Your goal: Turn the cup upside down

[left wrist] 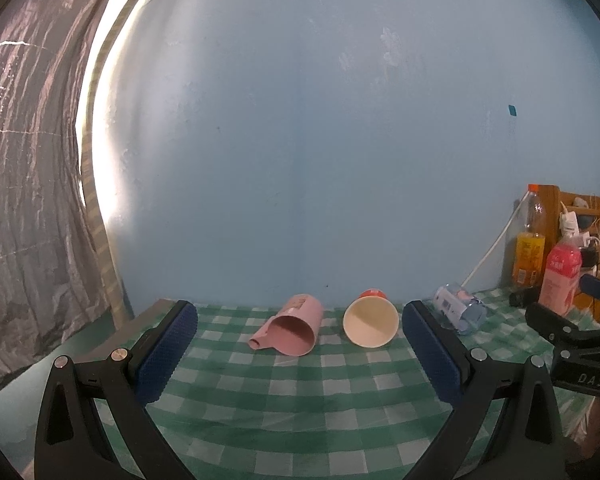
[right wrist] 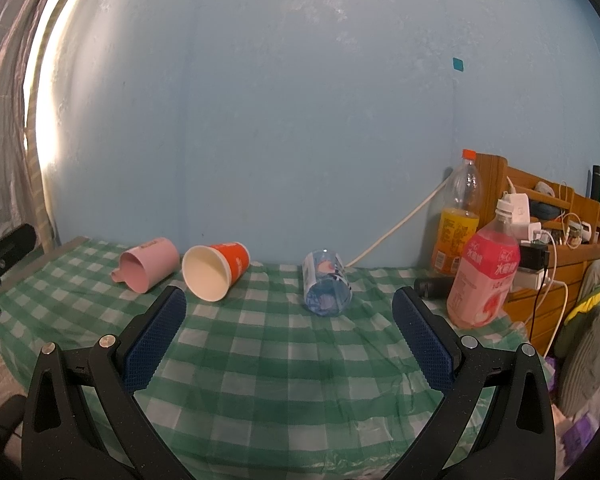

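Three cups lie on their sides on the green checked tablecloth (left wrist: 300, 392), mouths towards me. A pink handled cup (left wrist: 294, 330) lies left, also in the right wrist view (right wrist: 148, 265). An orange paper cup (left wrist: 371, 322) lies beside it, also in the right wrist view (right wrist: 214, 270). A clear blue printed cup (left wrist: 460, 310) lies right, also in the right wrist view (right wrist: 326, 288). My left gripper (left wrist: 298, 354) is open and empty, just short of the pink and orange cups. My right gripper (right wrist: 288, 334) is open and empty, short of the clear cup.
A yellow drink bottle (right wrist: 458, 220) and a pink drink bottle (right wrist: 484, 276) stand at the right by a wooden shelf (right wrist: 548, 240) with chargers and cables. A blue wall (right wrist: 280, 120) runs behind the table. A curtain (left wrist: 28, 200) hangs at the left.
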Demonstrator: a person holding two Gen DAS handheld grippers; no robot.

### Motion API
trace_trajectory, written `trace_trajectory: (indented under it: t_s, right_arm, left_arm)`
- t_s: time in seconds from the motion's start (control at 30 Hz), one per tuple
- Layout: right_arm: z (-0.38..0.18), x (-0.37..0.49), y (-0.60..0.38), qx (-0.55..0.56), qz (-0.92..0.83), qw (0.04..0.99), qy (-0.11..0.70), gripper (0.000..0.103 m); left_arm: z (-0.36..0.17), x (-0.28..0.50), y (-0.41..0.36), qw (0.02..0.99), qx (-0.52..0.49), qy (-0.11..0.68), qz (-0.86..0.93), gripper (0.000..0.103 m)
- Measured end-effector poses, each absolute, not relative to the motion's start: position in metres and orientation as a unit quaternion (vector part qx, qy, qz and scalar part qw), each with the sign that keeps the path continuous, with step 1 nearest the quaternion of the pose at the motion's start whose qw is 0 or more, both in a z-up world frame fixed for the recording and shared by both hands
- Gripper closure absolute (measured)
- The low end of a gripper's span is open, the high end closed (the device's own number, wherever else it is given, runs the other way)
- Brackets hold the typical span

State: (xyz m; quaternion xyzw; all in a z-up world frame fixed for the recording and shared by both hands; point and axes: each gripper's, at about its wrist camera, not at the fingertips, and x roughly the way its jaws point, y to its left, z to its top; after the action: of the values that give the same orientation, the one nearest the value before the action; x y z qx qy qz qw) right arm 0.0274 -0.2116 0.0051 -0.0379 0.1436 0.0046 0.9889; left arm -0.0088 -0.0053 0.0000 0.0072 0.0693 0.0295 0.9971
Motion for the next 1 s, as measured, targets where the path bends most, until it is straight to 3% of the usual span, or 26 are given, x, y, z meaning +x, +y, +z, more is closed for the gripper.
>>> trace_trajectory:
  t_s: [0.57,1.0]
  right_arm:
    - [0.003,0.038,-0.209,-0.038,0.012,0.987,0.158,0.001]
    - [0.001,0.118,-0.197,-0.019,0.079,0.958,0.274,0.002]
  left_arm:
    - [-0.007,0.001,-0.008,0.997,0.017,0.073,0.027,0.000]
    - [-0.013,0.085,0.007,0.983,-0.004,0.186,-0.005,0.000]
